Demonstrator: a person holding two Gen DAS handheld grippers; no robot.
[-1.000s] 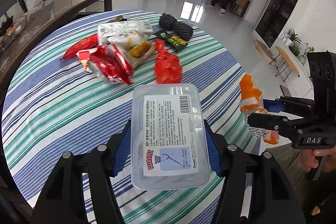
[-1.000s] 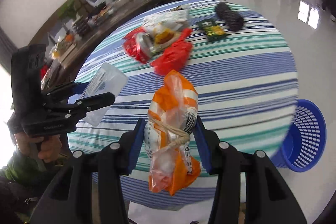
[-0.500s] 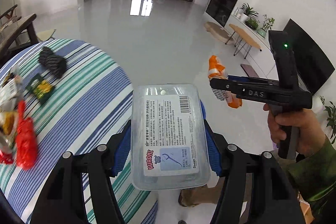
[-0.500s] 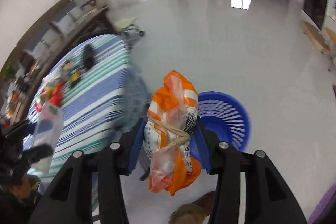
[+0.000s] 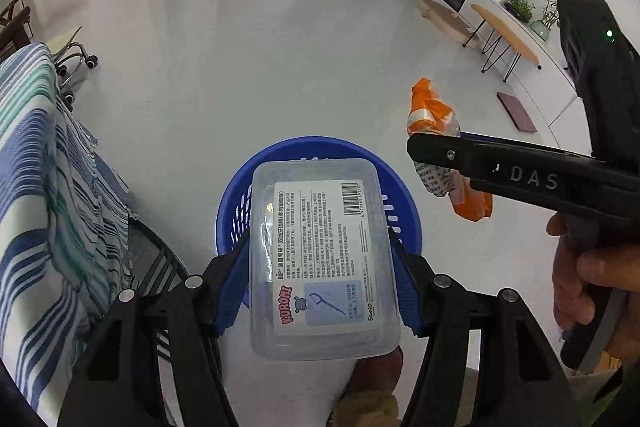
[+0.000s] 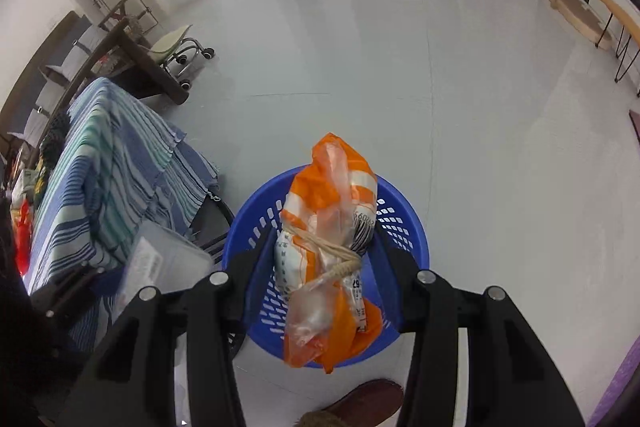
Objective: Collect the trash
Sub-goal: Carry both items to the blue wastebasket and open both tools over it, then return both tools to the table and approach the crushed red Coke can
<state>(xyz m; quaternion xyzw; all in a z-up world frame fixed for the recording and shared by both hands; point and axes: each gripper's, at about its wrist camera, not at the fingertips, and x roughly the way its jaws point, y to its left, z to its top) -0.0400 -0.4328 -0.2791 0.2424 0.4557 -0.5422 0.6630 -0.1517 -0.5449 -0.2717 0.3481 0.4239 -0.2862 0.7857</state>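
Note:
My left gripper [image 5: 316, 283] is shut on a clear plastic floss box [image 5: 320, 263] with a printed label, held over a blue perforated bin [image 5: 236, 211] on the floor. My right gripper [image 6: 326, 263] is shut on an orange and white plastic bag [image 6: 328, 239] tied with string, held above the same bin [image 6: 404, 223]. In the left wrist view the right gripper [image 5: 432, 151] and its bag [image 5: 432, 107] hang to the right of the bin. In the right wrist view the box [image 6: 160, 263] shows at lower left.
The table with the striped blue, green and white cloth [image 5: 48, 195] stands left of the bin, with more wrappers [image 6: 24, 227] on it. A wheeled chair [image 6: 180, 47] and a dark wooden table [image 6: 120, 43] are behind. My slipper [image 6: 360, 403] is near the bin.
Both grippers swung away from the table to the right and down, carrying the box and the bag. They now hang over the blue bin on the floor.

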